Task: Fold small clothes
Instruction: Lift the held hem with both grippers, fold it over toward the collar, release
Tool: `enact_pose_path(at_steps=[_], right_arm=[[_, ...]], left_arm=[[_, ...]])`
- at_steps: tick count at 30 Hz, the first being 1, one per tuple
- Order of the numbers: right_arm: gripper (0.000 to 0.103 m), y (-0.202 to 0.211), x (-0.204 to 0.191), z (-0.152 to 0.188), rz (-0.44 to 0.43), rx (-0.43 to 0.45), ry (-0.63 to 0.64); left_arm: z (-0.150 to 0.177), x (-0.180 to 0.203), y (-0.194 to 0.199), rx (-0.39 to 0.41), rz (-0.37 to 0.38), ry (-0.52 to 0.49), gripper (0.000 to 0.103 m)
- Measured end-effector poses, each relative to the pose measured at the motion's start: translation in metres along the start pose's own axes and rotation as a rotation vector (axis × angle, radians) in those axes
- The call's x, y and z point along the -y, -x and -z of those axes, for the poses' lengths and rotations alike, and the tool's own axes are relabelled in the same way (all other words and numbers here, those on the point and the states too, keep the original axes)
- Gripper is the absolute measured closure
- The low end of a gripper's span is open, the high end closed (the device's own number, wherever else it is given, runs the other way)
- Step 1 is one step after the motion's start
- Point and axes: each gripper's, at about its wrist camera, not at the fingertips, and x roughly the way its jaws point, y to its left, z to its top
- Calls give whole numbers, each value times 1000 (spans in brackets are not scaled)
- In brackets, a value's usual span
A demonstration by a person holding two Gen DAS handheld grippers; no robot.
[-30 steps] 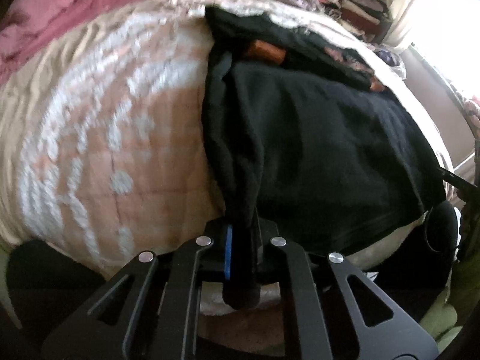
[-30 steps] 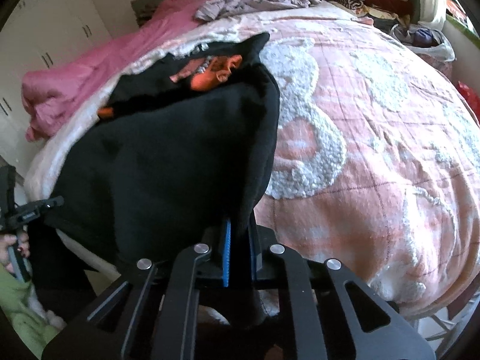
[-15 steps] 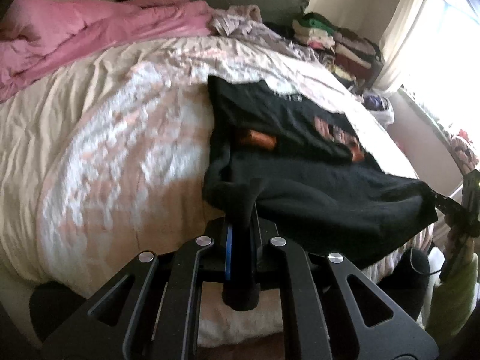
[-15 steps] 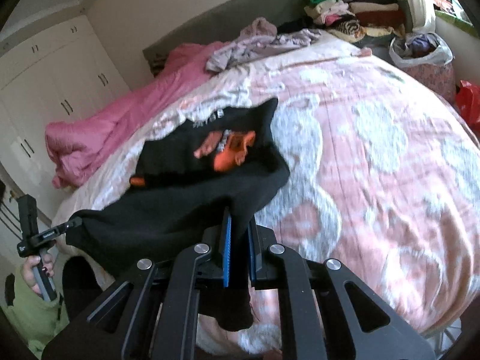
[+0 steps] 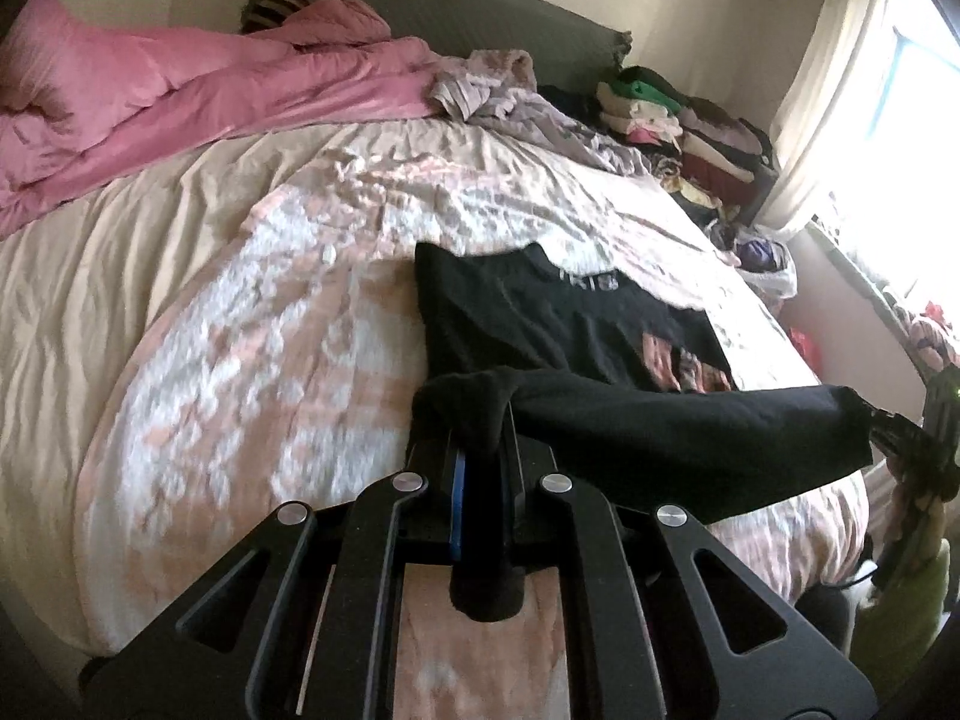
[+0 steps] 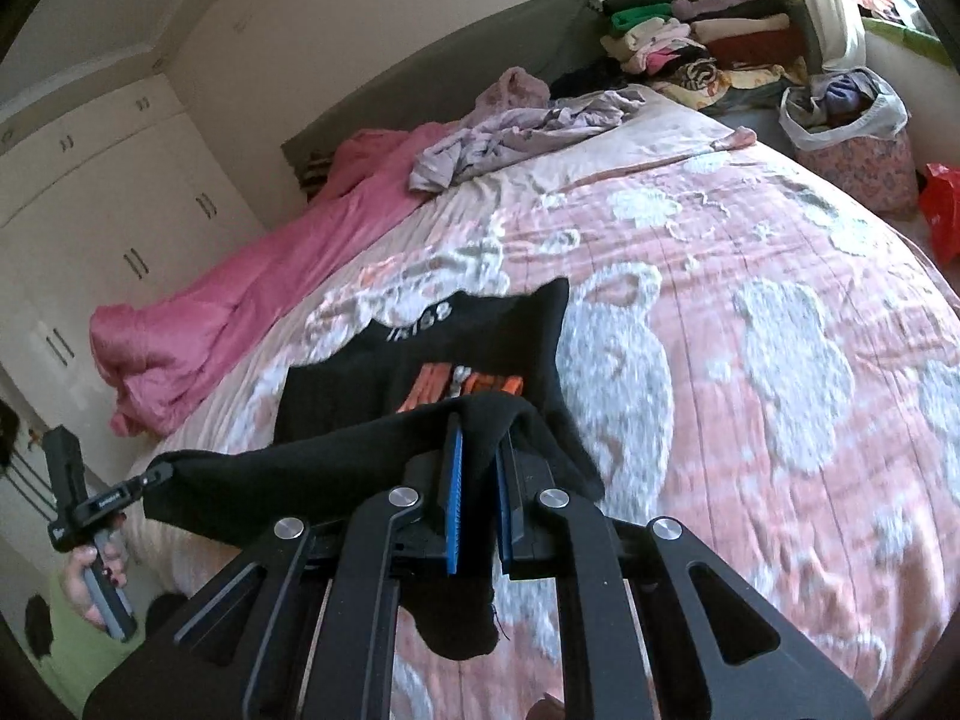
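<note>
A black T-shirt with an orange print lies on the pink and white bedspread; its top part rests flat, collar toward the headboard. My left gripper is shut on one bottom corner of the shirt. My right gripper is shut on the other bottom corner. The hem is stretched between them, lifted above the bed and over the shirt's lower part. The right gripper shows at the right edge of the left wrist view; the left one shows at the left in the right wrist view.
A pink duvet lies bunched along the head and far side of the bed. A crumpled lilac garment lies near the headboard. Stacks of folded clothes and a bag of clothes stand beside the bed by the window.
Both grippers have risen and carried the shirt's bottom hem up and toward the collar. The hanging black fabric now spans level between them, and more of the bed shows.
</note>
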Motion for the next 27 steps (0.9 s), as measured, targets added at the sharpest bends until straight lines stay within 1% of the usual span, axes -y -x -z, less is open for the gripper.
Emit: enact_pose_path(at_steps=[6, 13, 21, 27], right_arm=[[95, -27, -4, -28, 33, 18, -4], [95, -54, -5, -49, 70, 27, -6], [95, -82, 8, -58, 100, 5, -36], [95, -99, 15, -57, 130, -16, -34]], left_arm=[[-30, 0, -20, 23, -25, 13, 101], [-48, 3, -46, 31, -72, -3, 101], [-54, 2, -74, 21, -117, -12, 101], [-53, 1, -91, 8, -144, -24, 100]])
